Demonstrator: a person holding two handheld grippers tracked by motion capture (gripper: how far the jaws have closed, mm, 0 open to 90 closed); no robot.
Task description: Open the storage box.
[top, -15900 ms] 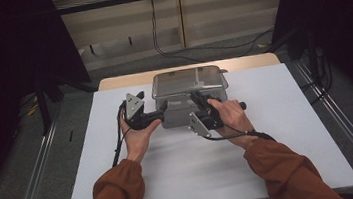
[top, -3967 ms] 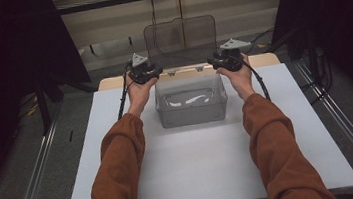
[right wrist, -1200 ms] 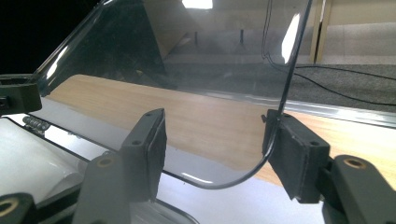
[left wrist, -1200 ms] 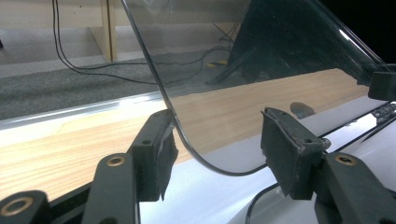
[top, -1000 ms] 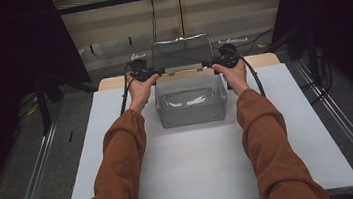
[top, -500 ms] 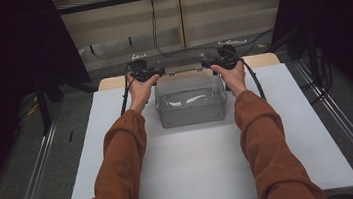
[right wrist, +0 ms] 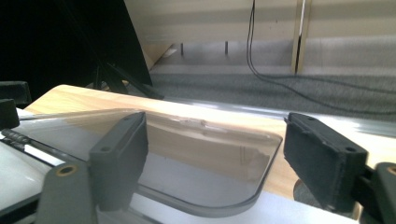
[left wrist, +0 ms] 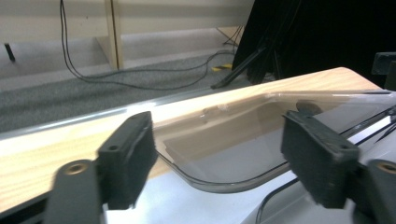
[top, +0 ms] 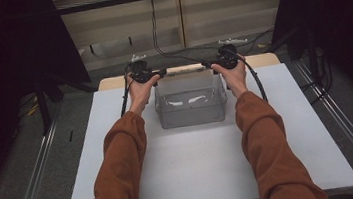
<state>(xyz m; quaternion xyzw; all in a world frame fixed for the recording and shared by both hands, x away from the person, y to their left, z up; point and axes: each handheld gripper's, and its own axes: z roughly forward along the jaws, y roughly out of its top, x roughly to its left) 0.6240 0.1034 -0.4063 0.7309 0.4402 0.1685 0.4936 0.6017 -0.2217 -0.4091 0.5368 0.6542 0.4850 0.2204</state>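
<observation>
Two grippers flank the clear plastic box (top: pixel 190 99) at its far corners: the left gripper (top: pixel 154 75) at its far left, the right gripper (top: pixel 213 65) at its far right. Both have just been opening and stand spread, with the box's flipped-back lid (left wrist: pixel 243 154) lying between the pads, not pinched. Beneath the box lies the white mat (top: pixel 206 161).
</observation>
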